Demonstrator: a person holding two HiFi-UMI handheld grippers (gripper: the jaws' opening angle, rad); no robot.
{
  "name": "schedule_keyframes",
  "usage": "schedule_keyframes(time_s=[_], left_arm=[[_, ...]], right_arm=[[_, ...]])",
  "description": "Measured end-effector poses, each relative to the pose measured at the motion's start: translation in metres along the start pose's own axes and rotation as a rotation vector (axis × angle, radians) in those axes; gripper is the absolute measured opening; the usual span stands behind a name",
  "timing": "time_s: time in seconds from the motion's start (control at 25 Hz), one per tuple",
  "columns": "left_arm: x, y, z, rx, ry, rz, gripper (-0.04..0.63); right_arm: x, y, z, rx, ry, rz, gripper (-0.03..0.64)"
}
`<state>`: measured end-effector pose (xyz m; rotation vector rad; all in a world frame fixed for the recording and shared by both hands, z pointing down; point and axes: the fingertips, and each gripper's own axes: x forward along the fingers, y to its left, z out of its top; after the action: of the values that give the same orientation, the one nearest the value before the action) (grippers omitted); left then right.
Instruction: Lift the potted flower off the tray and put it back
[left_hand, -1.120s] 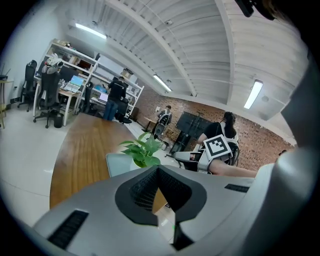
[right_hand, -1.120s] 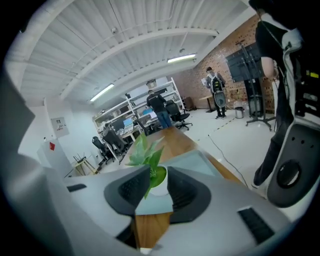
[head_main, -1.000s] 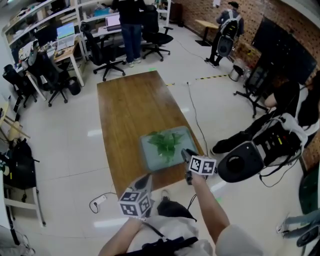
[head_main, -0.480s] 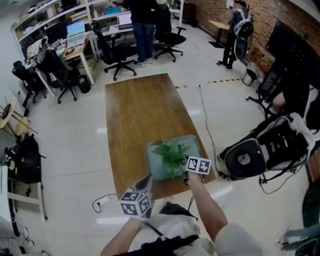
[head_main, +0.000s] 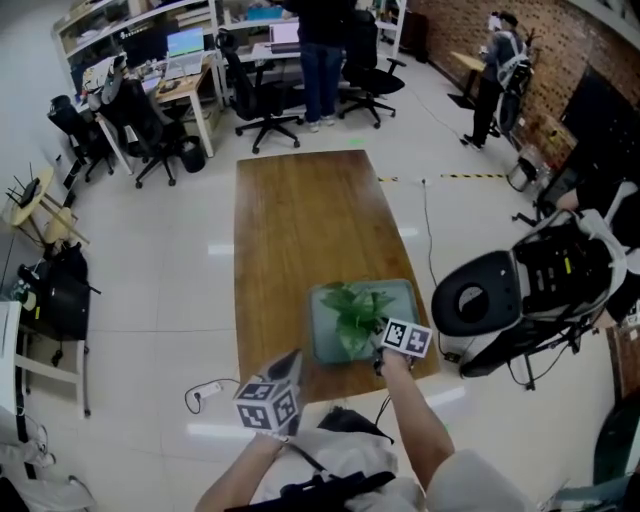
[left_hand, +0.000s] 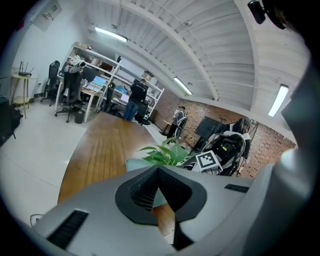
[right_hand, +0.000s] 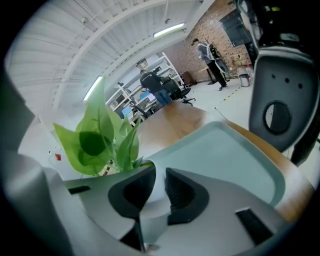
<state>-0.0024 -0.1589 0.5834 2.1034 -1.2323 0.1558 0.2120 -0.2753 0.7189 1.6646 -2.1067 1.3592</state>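
Observation:
A leafy green potted flower (head_main: 354, 311) stands in a grey-green tray (head_main: 401, 291) at the near end of the brown table. My right gripper (head_main: 379, 343) reaches into the tray from the near right. In the right gripper view its jaws (right_hand: 159, 170) have just been closing, and the white pot (right_hand: 157, 189) now fills the gap between the dark pads, with the leaves (right_hand: 100, 137) rising to the left. My left gripper (head_main: 293, 359) hangs off the table's near edge, apart from the tray. Its jaws (left_hand: 159, 170) meet at the tips with nothing between them; beyond them stands the flower (left_hand: 165, 152).
A black and white wheeled machine (head_main: 505, 300) stands close to the table's right side. Office chairs (head_main: 262, 95), desks and standing people are past the far end. A cable with a plug (head_main: 205, 392) lies on the floor at the near left.
My right gripper has come down and in toward the flower, until it stands at the pot. The left gripper has shifted only a little.

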Motion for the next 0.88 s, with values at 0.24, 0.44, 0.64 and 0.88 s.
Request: schedule_keyframes(time_s=[0.24,0.44,0.64,0.88], left_arm=[[-0.01,0.011,-0.002,-0.013,-0.009,0.023,-0.005],[-0.027,0.024,-0.01,-0.03,-0.027,0.059,-0.005],[-0.05,0.044,-0.003,-0.053,-0.063,0.118,-0.005],[-0.077,0.063,0.014,-0.097,-0.108,0.194,-0.005]], right_arm=[[-0.002,0.019,0.013,-0.028,-0.038,0.016,0.064],[0.006,0.07,0.013,-0.085,-0.032,0.112,0.064],[0.034,0.136,-0.012,-0.139,0.048,0.221,0.064],[0.062,0.189,-0.041,-0.191,0.149,0.277,0.063]])
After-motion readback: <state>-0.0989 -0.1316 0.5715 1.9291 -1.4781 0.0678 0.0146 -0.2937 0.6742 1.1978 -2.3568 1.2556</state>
